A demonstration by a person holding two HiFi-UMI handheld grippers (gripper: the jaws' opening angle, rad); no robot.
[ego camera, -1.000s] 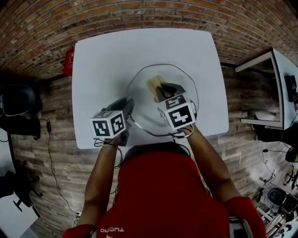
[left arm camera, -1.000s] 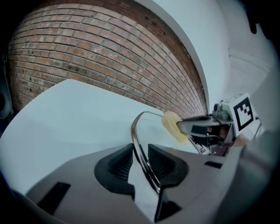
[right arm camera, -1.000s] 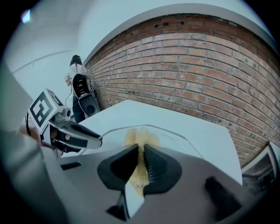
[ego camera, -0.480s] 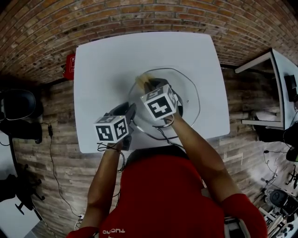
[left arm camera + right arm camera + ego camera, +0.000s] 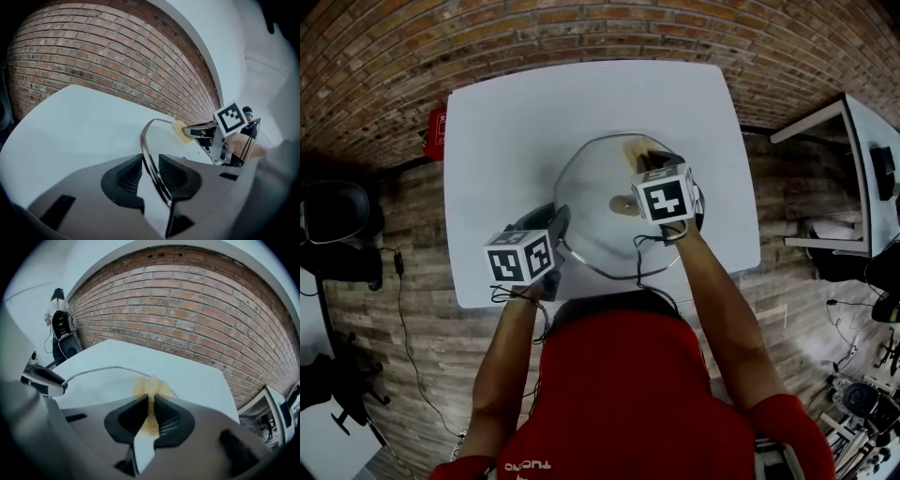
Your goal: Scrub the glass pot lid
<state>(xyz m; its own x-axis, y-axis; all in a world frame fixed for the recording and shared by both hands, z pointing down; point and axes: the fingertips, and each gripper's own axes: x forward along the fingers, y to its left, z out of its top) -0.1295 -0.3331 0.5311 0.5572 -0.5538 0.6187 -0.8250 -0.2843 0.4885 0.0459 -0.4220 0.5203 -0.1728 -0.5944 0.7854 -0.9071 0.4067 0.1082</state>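
On our smooth white counter (image 5: 506,112), the left claw (image 5: 555,225) pinches the thin steel rim of the glass pot lid (image 5: 591,197) at its near-left edge, with a ribbed black pad on either side. The lid is round and clear, so it has no long axis, and its knob (image 5: 623,204) faces up at the centre. At the far rim a yellow, porous sponge (image 5: 636,148) lies against the glass, squeezed flat in the right claw (image 5: 654,161). That claw's marker cube hides part of the lid's right side.
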